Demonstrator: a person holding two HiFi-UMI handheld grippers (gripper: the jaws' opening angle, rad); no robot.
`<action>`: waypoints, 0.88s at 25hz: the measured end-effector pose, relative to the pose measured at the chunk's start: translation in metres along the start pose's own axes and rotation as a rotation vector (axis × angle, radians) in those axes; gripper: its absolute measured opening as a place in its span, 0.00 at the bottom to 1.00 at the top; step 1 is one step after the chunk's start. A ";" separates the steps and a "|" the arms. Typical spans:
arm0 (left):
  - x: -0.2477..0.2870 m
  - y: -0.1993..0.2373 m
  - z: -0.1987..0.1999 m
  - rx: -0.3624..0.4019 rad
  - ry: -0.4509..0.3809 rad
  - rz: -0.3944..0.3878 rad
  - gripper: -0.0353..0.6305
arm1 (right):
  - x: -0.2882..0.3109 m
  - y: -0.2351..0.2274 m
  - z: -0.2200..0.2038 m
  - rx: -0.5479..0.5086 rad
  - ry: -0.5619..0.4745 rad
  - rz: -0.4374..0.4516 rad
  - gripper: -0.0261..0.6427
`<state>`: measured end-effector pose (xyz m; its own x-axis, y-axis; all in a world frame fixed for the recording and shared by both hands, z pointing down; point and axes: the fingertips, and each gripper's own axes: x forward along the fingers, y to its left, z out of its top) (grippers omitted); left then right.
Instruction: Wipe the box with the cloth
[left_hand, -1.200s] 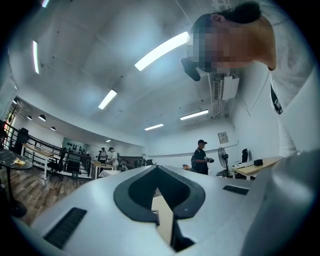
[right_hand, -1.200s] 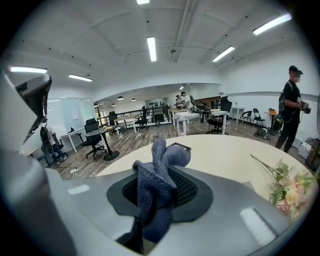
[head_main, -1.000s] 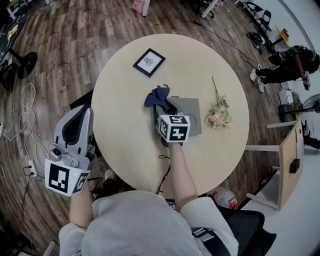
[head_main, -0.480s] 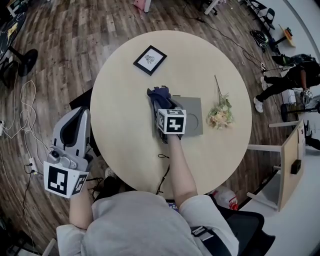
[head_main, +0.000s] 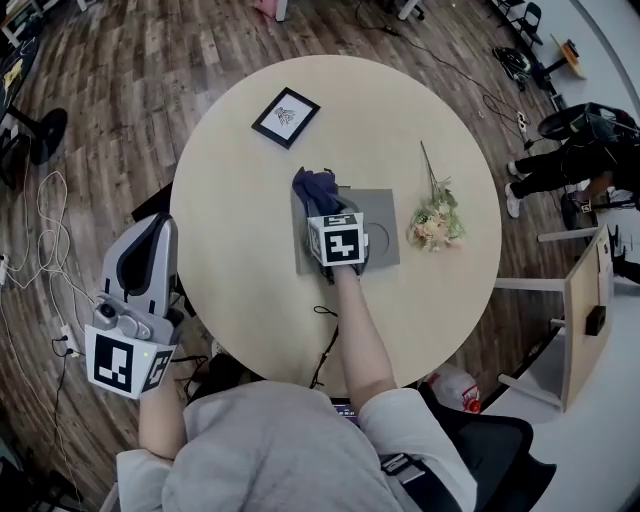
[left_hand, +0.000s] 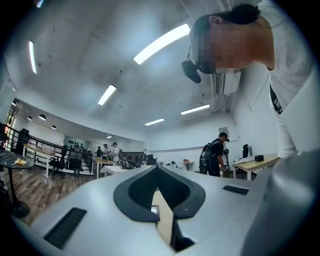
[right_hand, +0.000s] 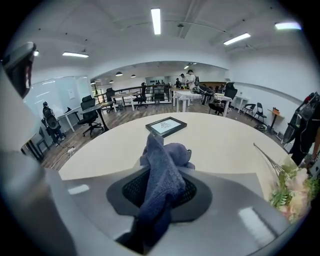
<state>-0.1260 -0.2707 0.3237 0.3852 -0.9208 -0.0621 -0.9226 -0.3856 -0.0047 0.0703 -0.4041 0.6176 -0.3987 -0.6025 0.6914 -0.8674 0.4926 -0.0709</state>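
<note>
The cloth (head_main: 314, 188), dark blue and bunched, sits pinched between the fingers of the right gripper (head_main: 325, 215). In the right gripper view it fills the gap between them and its loose end stands up in front (right_hand: 162, 180). It rests at the far left part of the box (head_main: 382, 218), a flat grey box lying near the middle of the round table (head_main: 240, 230), and the gripper lies over the box's left half with its marker cube nearest the person.

Just beside the box, to the right, a small bunch of pale flowers (head_main: 432, 222) lies on the table. A black picture frame (head_main: 285, 117) lies flat farther off, towards the far left edge.

The left gripper (head_main: 152, 228) is held off the table, to the left of its near edge and above the wooden floor (head_main: 110, 110). Its fingers are drawn together, with only a thin slit and nothing between them (left_hand: 160, 210).
</note>
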 end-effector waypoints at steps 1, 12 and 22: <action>0.001 -0.001 0.000 0.000 0.000 -0.003 0.06 | -0.002 -0.007 -0.001 0.007 -0.002 -0.011 0.19; 0.018 -0.019 -0.003 0.010 0.012 -0.046 0.06 | -0.022 -0.100 -0.017 0.111 -0.030 -0.147 0.18; 0.019 -0.023 -0.004 0.020 0.024 -0.051 0.06 | -0.036 -0.137 -0.027 0.179 -0.054 -0.206 0.18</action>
<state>-0.0972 -0.2795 0.3264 0.4318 -0.9012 -0.0376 -0.9020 -0.4310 -0.0268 0.2116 -0.4335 0.6217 -0.2199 -0.7133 0.6655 -0.9686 0.2405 -0.0623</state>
